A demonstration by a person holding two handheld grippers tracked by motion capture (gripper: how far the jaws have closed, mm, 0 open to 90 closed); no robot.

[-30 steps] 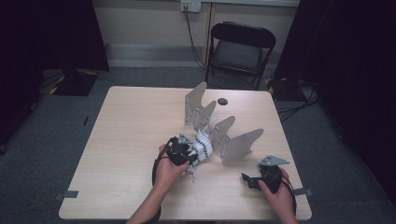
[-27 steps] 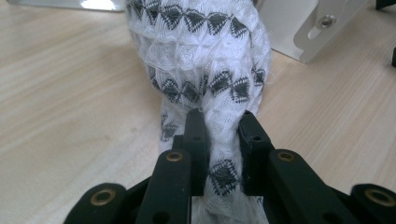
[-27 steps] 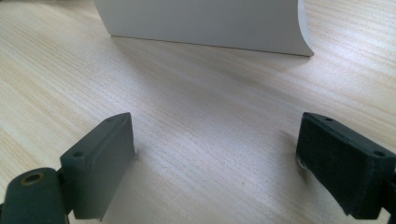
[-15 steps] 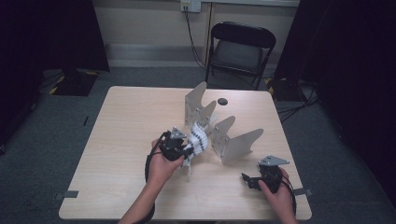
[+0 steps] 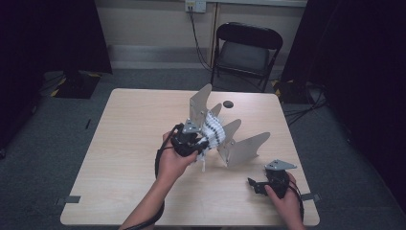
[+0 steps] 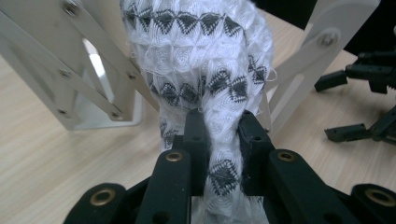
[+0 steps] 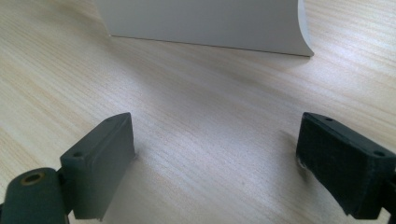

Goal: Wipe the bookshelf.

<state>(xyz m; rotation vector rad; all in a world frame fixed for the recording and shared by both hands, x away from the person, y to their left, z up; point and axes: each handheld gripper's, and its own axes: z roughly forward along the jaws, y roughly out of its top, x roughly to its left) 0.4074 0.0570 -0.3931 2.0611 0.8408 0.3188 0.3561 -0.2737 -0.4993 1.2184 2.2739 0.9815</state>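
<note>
A white knitted cloth with black diamond bands (image 5: 212, 132) (image 6: 205, 70) hangs between the plates of a grey metal rack (image 5: 225, 134) at the table's middle. My left gripper (image 5: 194, 143) (image 6: 218, 140) is shut on the cloth's lower end, right against the rack's front. In the left gripper view the cloth runs up from the jaws between two slanted rack plates (image 6: 88, 65). My right gripper (image 5: 261, 184) (image 7: 215, 163) rests on the table near the front right, jaws wide open and empty, facing one rack plate (image 7: 201, 23).
A small dark round object (image 5: 228, 104) lies on the table behind the rack. A black folding chair (image 5: 246, 50) stands beyond the far edge. Light wooden table (image 5: 119, 143) has bare room on its left half.
My left gripper has carried the cloth up and away from me, from in front of the rack to between its plates. The right gripper has stayed still.
</note>
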